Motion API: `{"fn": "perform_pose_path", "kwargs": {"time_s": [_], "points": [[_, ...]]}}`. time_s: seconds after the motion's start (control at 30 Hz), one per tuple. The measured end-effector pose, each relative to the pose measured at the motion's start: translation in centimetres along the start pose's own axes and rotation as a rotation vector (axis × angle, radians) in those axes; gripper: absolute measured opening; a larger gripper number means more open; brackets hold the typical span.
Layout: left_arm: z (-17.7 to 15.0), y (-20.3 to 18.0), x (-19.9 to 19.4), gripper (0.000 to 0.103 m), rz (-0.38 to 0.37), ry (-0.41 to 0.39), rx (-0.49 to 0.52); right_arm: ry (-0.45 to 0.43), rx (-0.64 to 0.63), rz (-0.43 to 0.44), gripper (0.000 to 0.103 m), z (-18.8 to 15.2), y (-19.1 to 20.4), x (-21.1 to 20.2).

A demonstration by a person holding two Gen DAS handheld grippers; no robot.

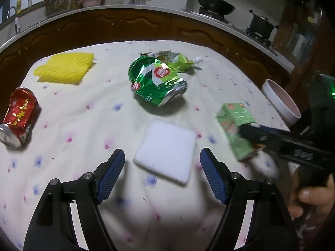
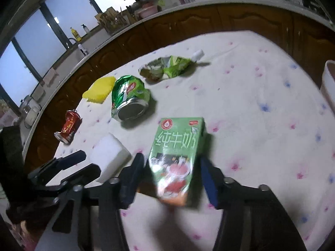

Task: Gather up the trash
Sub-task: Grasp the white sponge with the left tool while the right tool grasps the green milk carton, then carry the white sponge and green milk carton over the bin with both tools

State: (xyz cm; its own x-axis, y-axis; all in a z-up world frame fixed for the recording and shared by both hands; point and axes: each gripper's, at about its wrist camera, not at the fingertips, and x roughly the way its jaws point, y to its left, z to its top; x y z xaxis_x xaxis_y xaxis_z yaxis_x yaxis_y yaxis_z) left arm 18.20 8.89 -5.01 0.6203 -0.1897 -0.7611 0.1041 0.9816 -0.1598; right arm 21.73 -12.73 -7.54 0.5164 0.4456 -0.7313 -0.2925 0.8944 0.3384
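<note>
A white foam square (image 1: pixel 165 152) lies on the flowered tablecloth (image 1: pixel 83 125). My left gripper (image 1: pixel 162 152) is open, one finger on each side of the square and neither pad touching it. At the right, my right gripper (image 1: pixel 245 131) holds a green milk carton (image 1: pixel 234 123). In the right wrist view the carton (image 2: pixel 178 142) sits between the fingers of the right gripper (image 2: pixel 173 173), and the blurred pads seem to press its sides. A crushed green can (image 1: pixel 159 83), a green spout pouch (image 1: pixel 180 60), a yellow foam net (image 1: pixel 65 67) and a crushed red can (image 1: pixel 18 115) lie farther out.
A round white bin with a pink inside (image 1: pixel 280 100) stands off the table's right edge. A person's hand (image 1: pixel 309 196) grips the right tool. Brown cabinets and a counter with a wok (image 1: pixel 213 6) and a pot run behind the table.
</note>
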Motion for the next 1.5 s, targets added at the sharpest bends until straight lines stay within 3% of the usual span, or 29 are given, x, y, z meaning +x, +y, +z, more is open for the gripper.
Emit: {"fn": "perform_pose_path", "kwargs": {"time_s": [0.13,0.37,0.6,0.9,0.93,0.97,1.0,1.07,1.2,1.33,1.5], "points": [[-0.1,0.0,1.4,0.066,-0.008,0.055,-0.005,-0.032,0.028,0.014,0.051,0.0,-1.9,-1.9],[-0.4,-1.4,1.1,0.055,0.021,0.042,0.042,-0.068,0.072,0.038,0.051,-0.1,-4.2,-3.7],[0.5,-2.3,0.0,0.053,-0.027,0.024,-0.015,-0.108,0.082,0.067,0.051,-0.3,-5.2,-5.5],[2.6,-6.8,-0.9,0.053,-0.094,-0.027,0.005,-0.171,0.112,0.044,0.051,-0.1,-8.0,-8.8],[2.8,-7.2,-0.8,0.053,-0.099,-0.030,0.008,-0.176,0.116,0.042,0.039,-0.1,-8.4,-9.2],[3.0,-7.7,-0.7,0.053,-0.111,-0.030,0.013,-0.173,0.125,0.044,0.014,0.0,-8.9,-9.4],[3.2,-8.2,-0.6,0.053,-0.116,-0.031,0.017,-0.172,0.136,0.047,0.010,0.0,-9.3,-9.5],[3.4,-9.0,-0.3,0.053,-0.111,-0.035,0.029,-0.167,0.141,0.016,0.010,-0.1,-10.1,-9.6],[3.3,-9.5,-0.3,0.053,-0.114,-0.035,0.023,-0.130,0.173,0.042,0.017,-0.8,-11.2,-9.0],[3.2,-9.3,-0.1,0.053,-0.103,-0.025,0.018,-0.116,0.129,0.051,0.070,-1.7,-10.3,-8.5],[2.9,-8.7,0.2,0.053,-0.100,-0.007,-0.004,-0.069,-0.099,-0.042,0.071,-1.8,-7.4,-6.6]]}}
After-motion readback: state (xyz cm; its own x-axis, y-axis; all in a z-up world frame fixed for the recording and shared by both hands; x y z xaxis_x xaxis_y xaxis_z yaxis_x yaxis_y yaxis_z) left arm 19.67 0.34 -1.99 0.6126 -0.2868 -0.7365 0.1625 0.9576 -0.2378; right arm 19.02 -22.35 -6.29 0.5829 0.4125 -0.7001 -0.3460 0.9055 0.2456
